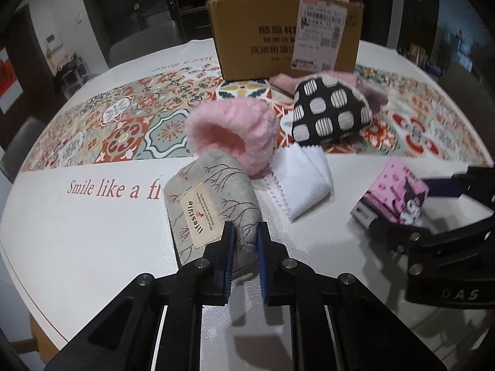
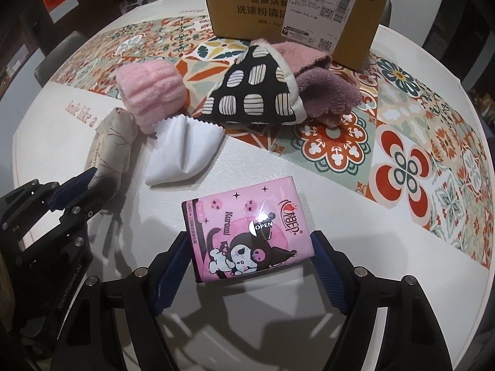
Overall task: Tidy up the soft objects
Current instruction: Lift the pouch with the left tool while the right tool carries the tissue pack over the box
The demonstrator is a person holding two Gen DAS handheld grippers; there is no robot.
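Observation:
My left gripper (image 1: 245,228) is shut on the near end of a grey fabric pouch (image 1: 204,204) with a "lifestyle" label; the pouch also shows in the right wrist view (image 2: 111,142). My right gripper (image 2: 250,247) is open, its fingers on either side of a pink Kuromi tissue pack (image 2: 247,232) lying on the table; the pack also shows in the left wrist view (image 1: 399,191). Behind lie a pink fluffy item (image 1: 235,126), a white cloth (image 1: 300,179), a black pouch with white dots (image 1: 331,111) and a purple fluffy cloth (image 2: 328,92).
A cardboard box (image 1: 278,34) stands at the back of the round white table (image 1: 77,232), which has a patterned tile-print band (image 2: 417,142) across its middle. Chairs and dark room furniture lie beyond the table edge.

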